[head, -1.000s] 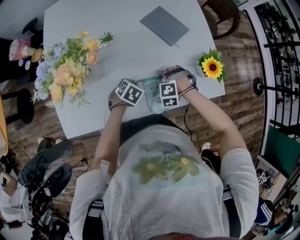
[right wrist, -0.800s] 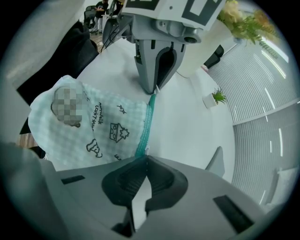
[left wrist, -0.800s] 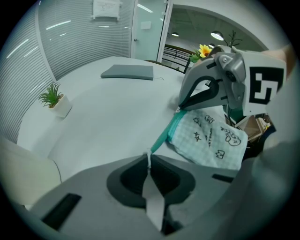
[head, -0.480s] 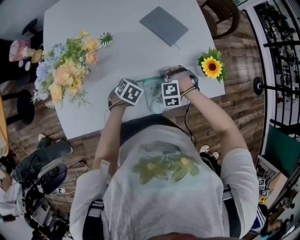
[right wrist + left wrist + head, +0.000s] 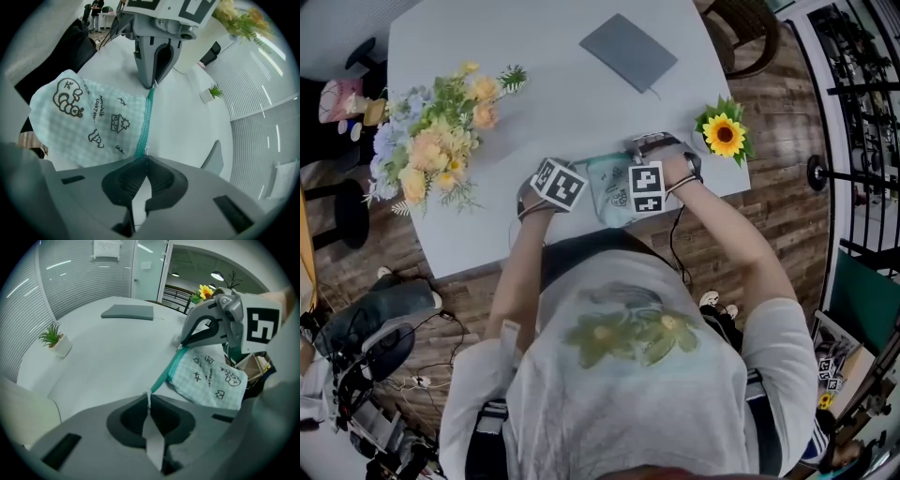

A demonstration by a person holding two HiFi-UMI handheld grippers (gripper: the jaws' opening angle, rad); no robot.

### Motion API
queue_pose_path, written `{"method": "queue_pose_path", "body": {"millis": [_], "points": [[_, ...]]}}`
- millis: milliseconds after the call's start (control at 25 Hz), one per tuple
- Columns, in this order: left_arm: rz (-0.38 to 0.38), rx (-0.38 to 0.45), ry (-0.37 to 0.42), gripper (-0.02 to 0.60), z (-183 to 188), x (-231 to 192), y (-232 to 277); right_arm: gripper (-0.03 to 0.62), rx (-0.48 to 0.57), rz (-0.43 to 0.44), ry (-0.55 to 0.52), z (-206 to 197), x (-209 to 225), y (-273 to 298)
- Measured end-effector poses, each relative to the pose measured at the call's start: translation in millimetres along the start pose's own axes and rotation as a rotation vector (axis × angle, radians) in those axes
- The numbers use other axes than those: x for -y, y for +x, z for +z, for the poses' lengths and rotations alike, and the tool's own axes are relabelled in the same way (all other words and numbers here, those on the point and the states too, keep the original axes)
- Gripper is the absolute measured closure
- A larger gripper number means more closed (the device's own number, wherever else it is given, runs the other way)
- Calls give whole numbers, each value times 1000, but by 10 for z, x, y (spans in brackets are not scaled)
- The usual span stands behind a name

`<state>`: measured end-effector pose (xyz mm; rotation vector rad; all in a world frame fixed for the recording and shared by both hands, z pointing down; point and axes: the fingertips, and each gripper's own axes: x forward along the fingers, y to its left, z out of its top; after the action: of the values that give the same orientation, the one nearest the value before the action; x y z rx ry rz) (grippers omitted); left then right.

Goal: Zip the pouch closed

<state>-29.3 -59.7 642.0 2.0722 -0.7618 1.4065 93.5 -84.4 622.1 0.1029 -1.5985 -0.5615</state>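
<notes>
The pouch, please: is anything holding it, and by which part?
Both hold the pouch: left gripper pinches one end of the teal zipper edge, right gripper the opposite end.

Left tongs [image 5: 149, 400], right tongs [image 5: 146, 158], both pinched.

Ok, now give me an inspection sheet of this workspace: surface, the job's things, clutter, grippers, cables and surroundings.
Surface: pale table; the work sits at its near edge.
Job's things: checked pouch with doodle print; its teal zip is stretched between the two grippers.
Clutter: flower bouquet, grey notebook, sunflower pot, small potted plant.
Grippers: left gripper shut on one end of the zip; right gripper shut on the other end.
Cables: black cable hangs below the right wrist; loose cables on the floor.
Surroundings: wooden floor, chair, black rack.
</notes>
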Motion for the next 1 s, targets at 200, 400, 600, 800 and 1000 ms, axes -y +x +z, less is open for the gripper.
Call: {"method": "queue_pose_path", "body": {"millis": [200,400,600,800,1000], "points": [[-3,-1,-1,557,-3,4,2,577,-2,7,7,-38,-14,-10],[1,1,0,557,-4,0,3,577,-23,9,14,-150,-25,-7],[1,3,-3,557,-3,-2,2,576,-34,15,45,-272,-68,-14],[1,2,-7,557,0,-5,-4,576,-22,3,68,-286,-85,-23],[5,0,-9,557,3,-4,4,576,-24,3,85,-289,-90,-23]]}}
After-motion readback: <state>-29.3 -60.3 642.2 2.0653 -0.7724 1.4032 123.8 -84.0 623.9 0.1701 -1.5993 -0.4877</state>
